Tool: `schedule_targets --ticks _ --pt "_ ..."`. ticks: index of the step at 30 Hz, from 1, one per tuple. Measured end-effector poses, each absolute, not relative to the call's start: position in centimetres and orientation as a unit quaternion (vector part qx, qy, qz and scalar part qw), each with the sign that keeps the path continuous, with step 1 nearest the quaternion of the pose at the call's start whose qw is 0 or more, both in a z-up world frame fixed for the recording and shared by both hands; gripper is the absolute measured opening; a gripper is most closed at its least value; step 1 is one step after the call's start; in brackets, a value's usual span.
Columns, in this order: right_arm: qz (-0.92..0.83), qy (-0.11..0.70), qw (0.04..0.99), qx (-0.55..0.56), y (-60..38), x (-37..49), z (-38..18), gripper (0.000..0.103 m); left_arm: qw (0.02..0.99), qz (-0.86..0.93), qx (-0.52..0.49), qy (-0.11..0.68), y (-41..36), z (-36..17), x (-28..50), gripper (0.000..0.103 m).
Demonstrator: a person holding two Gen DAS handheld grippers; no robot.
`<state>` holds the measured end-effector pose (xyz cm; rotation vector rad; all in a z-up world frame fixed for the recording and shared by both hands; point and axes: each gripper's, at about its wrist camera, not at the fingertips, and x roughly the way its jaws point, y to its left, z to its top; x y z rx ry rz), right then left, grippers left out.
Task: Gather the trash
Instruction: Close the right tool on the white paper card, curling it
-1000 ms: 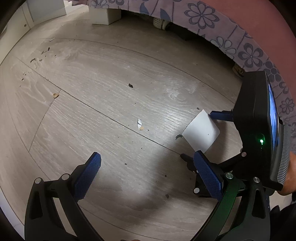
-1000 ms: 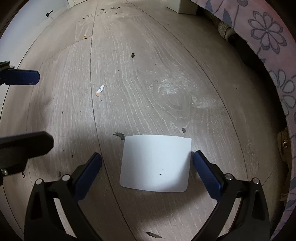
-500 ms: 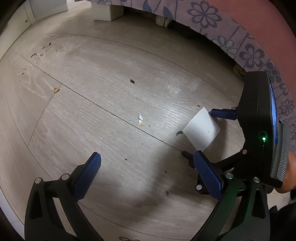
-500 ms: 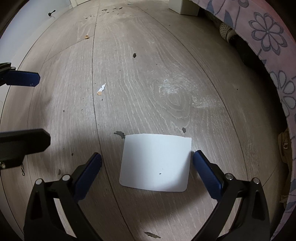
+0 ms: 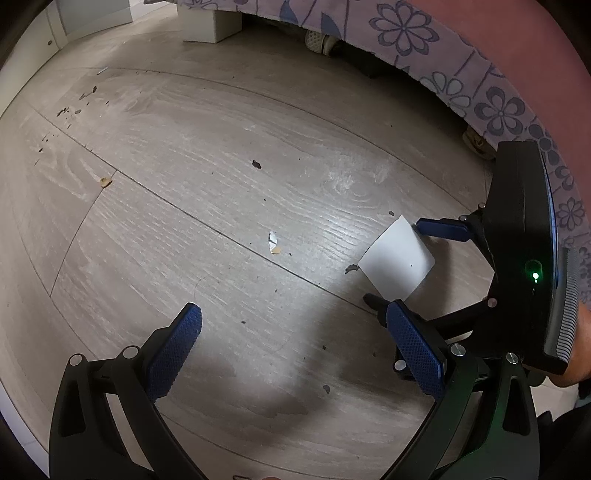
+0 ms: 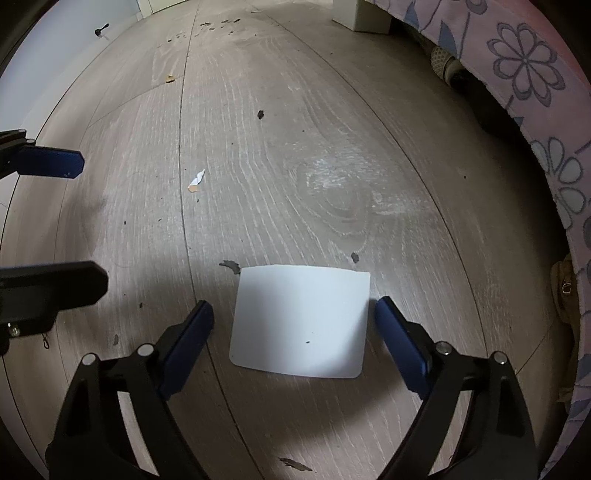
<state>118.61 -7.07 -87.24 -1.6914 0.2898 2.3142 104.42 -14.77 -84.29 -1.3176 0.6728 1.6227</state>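
Both wrist cams sit close above the floor (image 5: 229, 206), tilted steeply down past their own fingers. Left one's further left, catching the right gripper (image 5: 399, 266) at its edge. Both share the white card (image 6: 301, 321) and the small scrap (image 5: 274, 243).

You had open floor (image 5: 207, 192) ahead and to the left of both hand-held grippers, with only crumbs and a small torn scrap (image 5: 273, 243) lying on it. On the right, the flowered bed cover (image 6: 524, 70) hung close above the floor and closed off that side. A white block (image 5: 210, 23) stood at the far end by the bed. The white card (image 6: 301, 319) lay flat between the right hand-held gripper's (image 6: 294, 314) closing jaws, with a gap at each side.
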Motion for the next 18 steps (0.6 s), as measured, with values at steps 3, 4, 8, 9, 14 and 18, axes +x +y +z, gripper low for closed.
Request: schedule_targets --ticks 3,4,8,9,14,18 --pt "0.796 0.103 0.133 -0.581 -7.13 118.46 -87.24 0.08 0.456 0.658 -0.534 0.273 -14.77 -84.29 104.34 0.097" --pt "0.796 0.103 0.134 -0.581 -7.15 118.5 -87.22 0.079 0.456 0.658 -0.534 0.272 -14.82 -84.29 104.33 0.097" --pt "0.796 0.102 0.134 -0.581 -7.26 118.46 -87.31 0.078 0.456 0.656 -0.535 0.275 -14.94 -84.22 104.32 0.097" --pt "0.796 0.102 0.133 -0.581 -7.31 118.45 -87.33 0.078 0.456 0.656 -0.535 0.275 -14.98 -84.17 104.35 0.097" --pt "0.799 0.099 0.127 -0.58 -7.42 118.13 -87.26 0.073 0.455 0.655 -0.536 0.276 -15.12 -84.12 104.56 0.097" --pt "0.801 0.098 0.124 -0.578 -7.49 118.04 -87.16 0.067 0.454 0.656 -0.538 0.273 -15.13 -84.11 104.79 0.097"
